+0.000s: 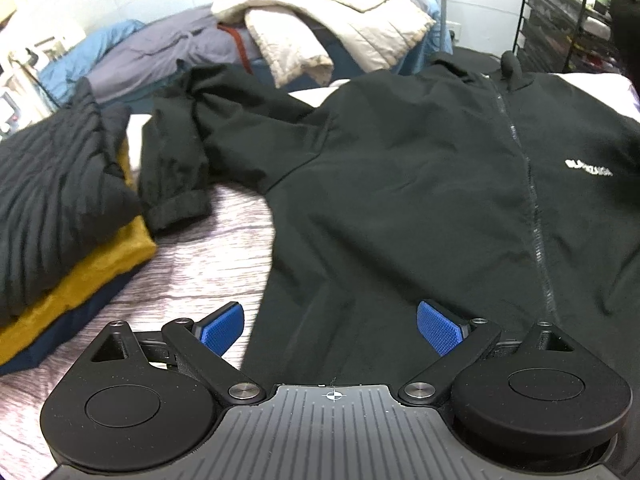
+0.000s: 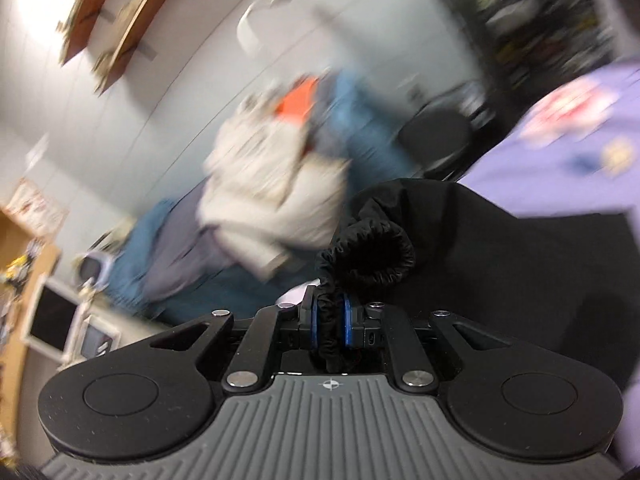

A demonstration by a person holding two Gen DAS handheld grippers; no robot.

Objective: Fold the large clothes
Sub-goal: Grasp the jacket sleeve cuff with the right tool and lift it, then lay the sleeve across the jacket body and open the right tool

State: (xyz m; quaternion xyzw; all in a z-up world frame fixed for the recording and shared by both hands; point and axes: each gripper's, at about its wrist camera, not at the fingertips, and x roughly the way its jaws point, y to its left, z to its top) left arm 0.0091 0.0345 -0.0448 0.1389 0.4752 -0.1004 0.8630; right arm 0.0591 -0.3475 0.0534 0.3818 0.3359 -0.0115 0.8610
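Observation:
A black zip jacket (image 1: 420, 184) lies spread front-up on the striped bed cover (image 1: 208, 248), its collar far from me and one sleeve (image 1: 176, 152) bunched at the left. My left gripper (image 1: 330, 326) hovers open over the jacket's hem, blue pads (image 1: 222, 328) wide apart with nothing between them. In the right wrist view, my right gripper (image 2: 331, 322) is shut on the elastic cuff (image 2: 370, 256) of the jacket's other sleeve (image 2: 520, 272), lifted off the bed. That view is heavily blurred.
A stack of folded clothes (image 1: 60, 216), black on mustard on navy, sits at the left. A heap of cream, grey and blue garments (image 1: 304, 28) lies beyond the jacket. A black wire rack (image 1: 560, 20) stands at the back right. A person's purple shirt (image 2: 580, 140) is at right.

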